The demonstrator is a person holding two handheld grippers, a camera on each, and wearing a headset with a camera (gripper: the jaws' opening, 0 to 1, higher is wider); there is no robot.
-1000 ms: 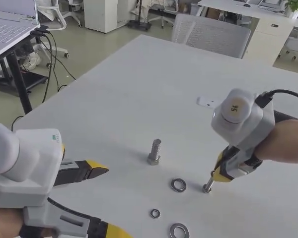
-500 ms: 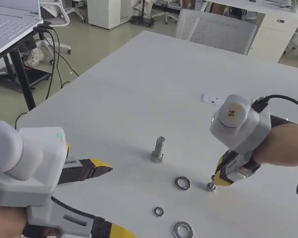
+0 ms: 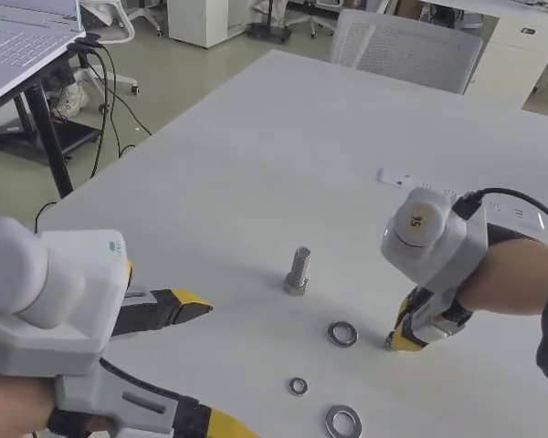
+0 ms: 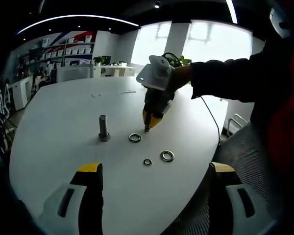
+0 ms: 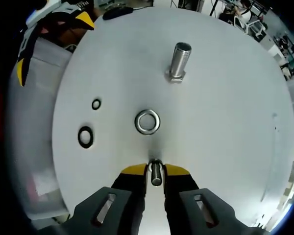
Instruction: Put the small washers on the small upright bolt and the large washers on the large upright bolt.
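Small bolt (image 5: 156, 175) is standing on the counter (image 5: 225, 122), pinched in my R claw (image 3: 400, 341). L claw (image 4: 155, 167) is hanging wide open, empty. Prob next: letting go softly, no tipping.

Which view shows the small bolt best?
The right gripper view: the small bolt is close and sharp between the fingers of the right gripper. In the head view that gripper hides most of it. In the left gripper view it is far and tiny, at that gripper's fingers.
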